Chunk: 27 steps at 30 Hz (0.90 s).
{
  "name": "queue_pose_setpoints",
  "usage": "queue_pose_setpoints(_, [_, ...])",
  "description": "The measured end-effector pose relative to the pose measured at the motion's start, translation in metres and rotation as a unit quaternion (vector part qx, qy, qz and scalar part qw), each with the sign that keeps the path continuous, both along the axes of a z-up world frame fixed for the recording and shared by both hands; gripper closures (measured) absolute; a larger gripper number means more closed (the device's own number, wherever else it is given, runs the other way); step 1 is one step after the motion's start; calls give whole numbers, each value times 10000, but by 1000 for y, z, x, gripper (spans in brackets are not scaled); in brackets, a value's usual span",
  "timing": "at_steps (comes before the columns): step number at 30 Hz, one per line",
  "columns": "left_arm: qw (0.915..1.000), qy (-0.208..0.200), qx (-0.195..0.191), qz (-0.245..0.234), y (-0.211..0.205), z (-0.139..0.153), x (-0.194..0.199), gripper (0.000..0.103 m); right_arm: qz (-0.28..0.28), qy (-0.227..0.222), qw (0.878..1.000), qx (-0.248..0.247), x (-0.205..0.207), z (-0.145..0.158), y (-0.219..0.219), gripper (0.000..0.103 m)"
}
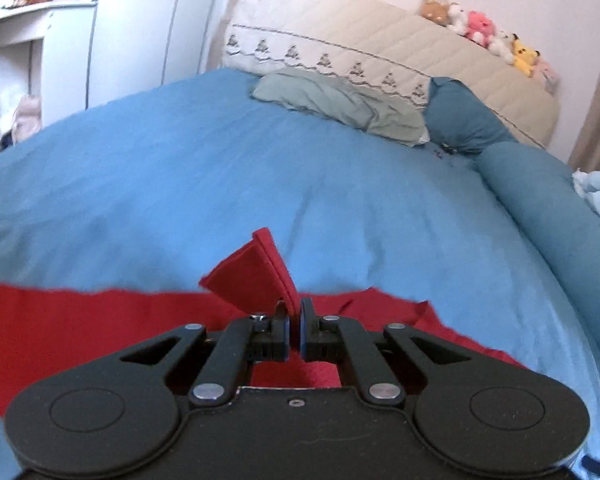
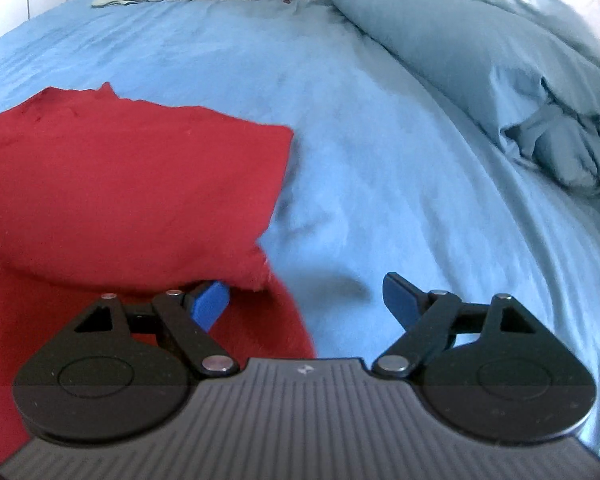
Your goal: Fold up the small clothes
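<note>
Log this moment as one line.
left tool: shut on red garment corner | right tool: open, at garment's right edge | surface: blue bedsheet | fold: not finished

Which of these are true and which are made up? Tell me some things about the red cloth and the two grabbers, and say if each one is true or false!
1. The left gripper is pinching a corner of the red cloth. True.
2. The right gripper is squeezed shut on the cloth. False: its jaws stand wide apart and nothing is held between them.
3. The red cloth lies on a blue bedsheet. True.
4. The stuffed toys sit on the red cloth. False: they sit on top of the beige headboard.
5. A grey-green crumpled cloth lies by the headboard. True.
</note>
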State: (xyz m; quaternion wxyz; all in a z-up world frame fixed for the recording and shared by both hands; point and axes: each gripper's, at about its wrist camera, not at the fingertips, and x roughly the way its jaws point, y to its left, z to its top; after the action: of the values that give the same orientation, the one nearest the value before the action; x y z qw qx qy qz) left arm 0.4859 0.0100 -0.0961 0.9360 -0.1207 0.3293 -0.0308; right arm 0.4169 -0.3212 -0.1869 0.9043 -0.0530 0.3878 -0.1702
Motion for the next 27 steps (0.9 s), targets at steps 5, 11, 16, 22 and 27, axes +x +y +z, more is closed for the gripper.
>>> queue_pose_setpoints(5, [9996,236,-117,52,10,-26,-14,99,-143,79,9994,318,-12,-1,-27,4])
queue_pose_setpoints(11, [9954,926,-31,258,27,-64,-35,90,13,194,9989,433,-14,2,-35,4])
queue_pose_setpoints(16, [9900,1251,436,479,44,-57,-58,72,424,459,9971,424,-13,13,-37,4])
queue_pose_setpoints(22, [9940,604,908,-5,32,-15,-58,57,1576,161,9798,1217,-11,55,1,3])
queue_pose_setpoints(27, [9922,565,832,-736,4,-25,-36,56,1273,391,9778,1619,24,21,21,3])
